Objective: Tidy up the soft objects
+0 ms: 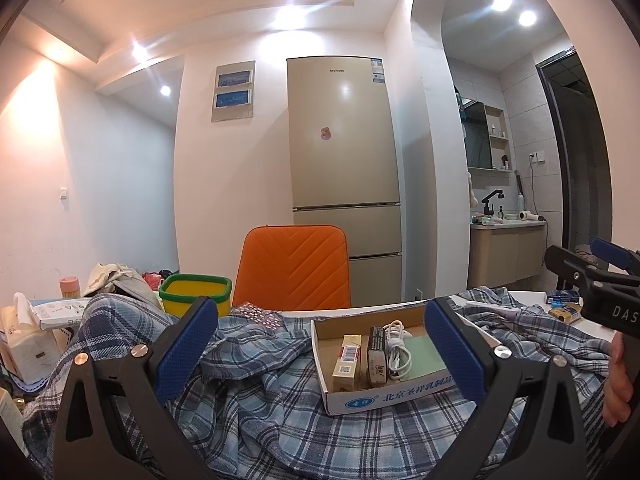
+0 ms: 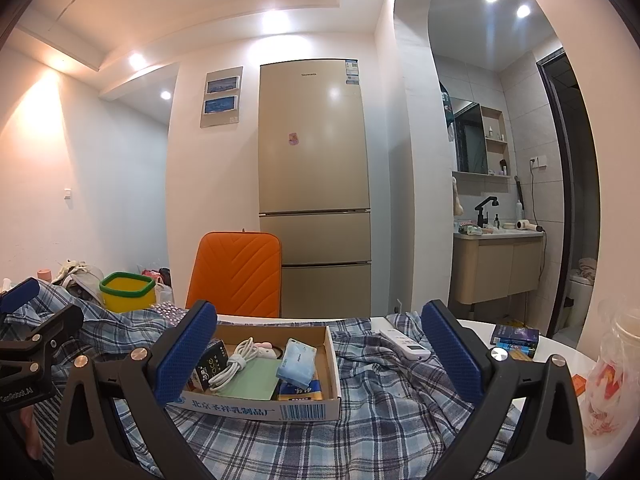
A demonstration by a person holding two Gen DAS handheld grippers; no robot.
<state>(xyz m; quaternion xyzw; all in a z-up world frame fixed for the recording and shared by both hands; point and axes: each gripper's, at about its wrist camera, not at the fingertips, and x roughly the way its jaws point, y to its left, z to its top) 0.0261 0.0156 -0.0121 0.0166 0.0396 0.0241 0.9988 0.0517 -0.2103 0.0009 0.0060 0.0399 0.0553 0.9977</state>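
Observation:
A blue plaid shirt [image 1: 260, 412] lies crumpled across the white table and fills the foreground of both views [image 2: 380, 412]. On it rests a shallow cardboard box [image 1: 384, 396] [image 2: 256, 406] holding small packets, a coiled white cable [image 2: 234, 364] and blue tissue packs [image 2: 298, 362]. My left gripper [image 1: 320, 348] hovers open just above the shirt, with the box between its blue pads and a little ahead. My right gripper [image 2: 318, 354] is open too, low over the shirt, the box ahead and left of centre. Neither holds anything.
A yellow bin with a green rim [image 1: 196, 292] and a heap of cloth [image 1: 116, 276] stand at the back left. An orange chair [image 1: 294, 266] is behind the table. A white remote [image 2: 404, 344] lies on the shirt, with small blue boxes [image 2: 516, 338] and a plastic bag [image 2: 612, 372] at right.

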